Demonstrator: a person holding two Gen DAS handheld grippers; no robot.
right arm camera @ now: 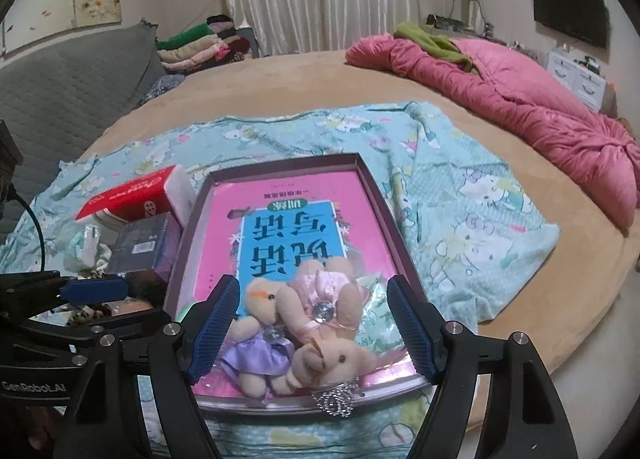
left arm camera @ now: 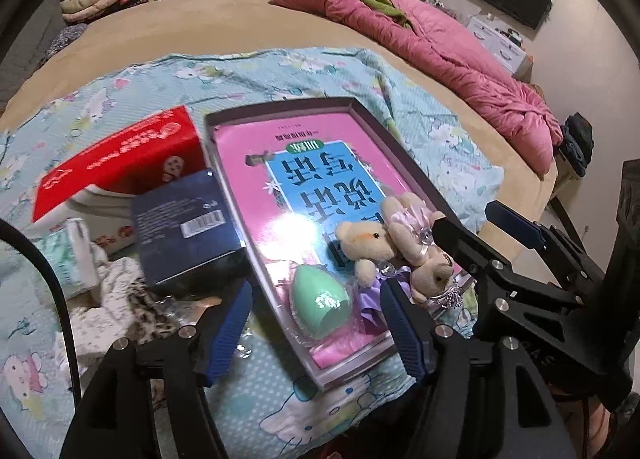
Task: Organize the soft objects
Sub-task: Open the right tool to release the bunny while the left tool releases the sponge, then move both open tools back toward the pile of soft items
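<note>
A bed (right arm camera: 248,87) covered in a tan sheet carries everything. Spread over its near part lies a light blue cloth (right arm camera: 472,195) printed with cartoon cats, reaching to the near edge. On that cloth a shallow box tray (right arm camera: 376,187) rests in the middle, its floor taken up by a pink and blue printed cover. Just left of the tray stand a red and white carton (left arm camera: 120,163) and, nearer, a dark blue box (left arm camera: 188,227), the two touching. Left and nearer again lie crumpled pale fabric pieces (left arm camera: 120,291). On the far right of the bed a pink quilt (right arm camera: 520,99) is bunched up, with a green garment (right arm camera: 436,41) draped on it.
</note>
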